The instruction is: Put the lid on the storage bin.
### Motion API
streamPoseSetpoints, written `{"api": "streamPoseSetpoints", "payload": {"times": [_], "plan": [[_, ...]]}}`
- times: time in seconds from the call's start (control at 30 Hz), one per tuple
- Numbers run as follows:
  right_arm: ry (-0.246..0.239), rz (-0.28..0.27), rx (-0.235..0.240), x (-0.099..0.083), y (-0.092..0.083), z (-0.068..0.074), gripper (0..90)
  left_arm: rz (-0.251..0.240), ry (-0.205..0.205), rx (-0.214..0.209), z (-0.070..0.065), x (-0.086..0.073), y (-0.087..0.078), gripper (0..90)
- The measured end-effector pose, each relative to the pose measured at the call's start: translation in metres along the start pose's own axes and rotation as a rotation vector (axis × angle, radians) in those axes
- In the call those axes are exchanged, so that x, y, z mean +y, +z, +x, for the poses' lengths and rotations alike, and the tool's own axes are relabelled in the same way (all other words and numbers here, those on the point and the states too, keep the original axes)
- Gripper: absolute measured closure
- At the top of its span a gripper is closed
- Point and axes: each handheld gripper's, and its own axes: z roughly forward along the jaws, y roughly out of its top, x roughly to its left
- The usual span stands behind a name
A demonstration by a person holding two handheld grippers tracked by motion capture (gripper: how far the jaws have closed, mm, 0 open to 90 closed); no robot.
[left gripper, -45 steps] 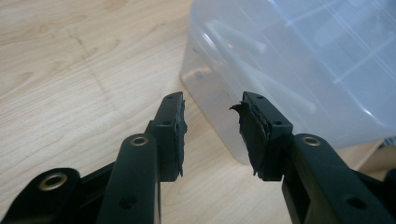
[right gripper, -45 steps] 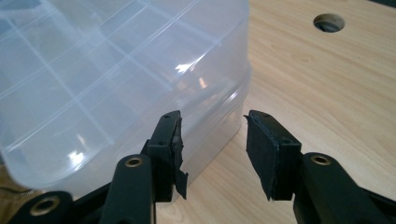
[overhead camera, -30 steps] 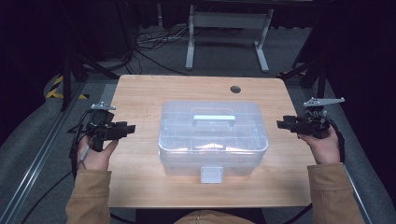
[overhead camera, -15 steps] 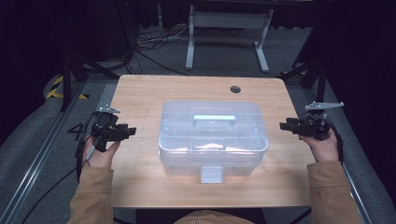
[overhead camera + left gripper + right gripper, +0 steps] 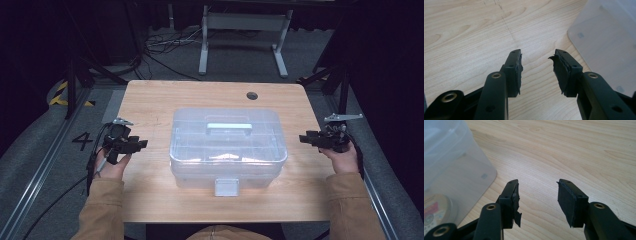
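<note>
Both hands have sunk a little toward the table (image 5: 150, 100) since a second ago — it looks like the approach to the clear plastic box (image 5: 227, 150) is just starting. The left gripper (image 5: 141, 144) and right gripper (image 5: 303, 138) stand open, holding nothing. The box sits mid-table between them, lid shut, white handle on top, latch facing the person.

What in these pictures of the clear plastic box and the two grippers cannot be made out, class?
- Contents of the clear box: high view, blurred by the cloudy lid.
- Label on the round tin: right gripper view, cut by the frame edge and dimmed by the box wall.
- Front latch: high view, too small to tell whether it is fastened.
</note>
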Motion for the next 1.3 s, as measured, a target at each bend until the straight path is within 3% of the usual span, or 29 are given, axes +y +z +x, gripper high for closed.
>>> {"api": "streamPoseSetpoints", "payload": {"times": [0.17,0.47,0.67,1.3], "plan": [[-0.004,0.011,-0.007,-0.004,0.007,-0.002,52.0,0.013,-0.005,0.006,0.001,-0.003,0.009,58.2],[-0.005,0.064,-0.013,-0.013,0.026,-0.003,52.9,0.097,-0.034,0.006,0.006,-0.010,0.032,58.3],[-0.026,0.087,-0.034,-0.020,0.037,-0.003,53.7,0.120,-0.030,0.011,0.006,-0.011,0.037,58.8],[-0.064,0.092,-0.075,-0.031,0.053,-0.001,52.1,0.094,0.017,0.069,0.002,-0.024,0.051,56.6]]}}
